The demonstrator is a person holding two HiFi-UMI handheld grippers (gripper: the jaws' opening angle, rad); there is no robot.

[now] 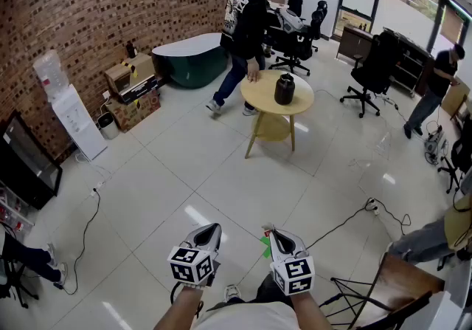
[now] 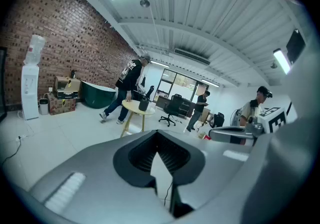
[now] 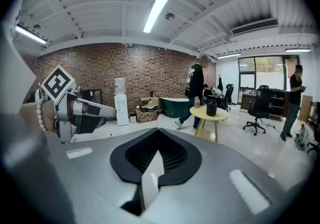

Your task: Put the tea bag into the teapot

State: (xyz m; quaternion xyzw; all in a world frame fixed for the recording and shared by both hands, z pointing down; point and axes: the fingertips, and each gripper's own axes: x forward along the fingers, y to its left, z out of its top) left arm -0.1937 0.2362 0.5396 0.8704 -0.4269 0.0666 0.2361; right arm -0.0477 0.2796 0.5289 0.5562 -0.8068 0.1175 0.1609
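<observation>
The dark teapot point(image 1: 285, 89) stands on a round yellow table point(image 1: 258, 92) far across the floor, also seen small in the left gripper view point(image 2: 144, 104) and the right gripper view point(image 3: 211, 108). My right gripper point(image 1: 271, 232) is low in the head view, shut on a tea bag; a green bit point(image 1: 265, 243) shows by its jaws. In the right gripper view the pale tea bag point(image 3: 150, 180) sits pinched between the dark pads. My left gripper point(image 1: 214, 229) is beside it, shut, with nothing in it.
A person in black point(image 1: 243, 26) leans on the table's far side. Office chairs point(image 1: 372, 66), a green tub point(image 1: 193, 59), a water dispenser point(image 1: 74, 111) and floor cables point(image 1: 346, 221) ring the white tiled floor. A wooden chair point(image 1: 391, 288) is at my right.
</observation>
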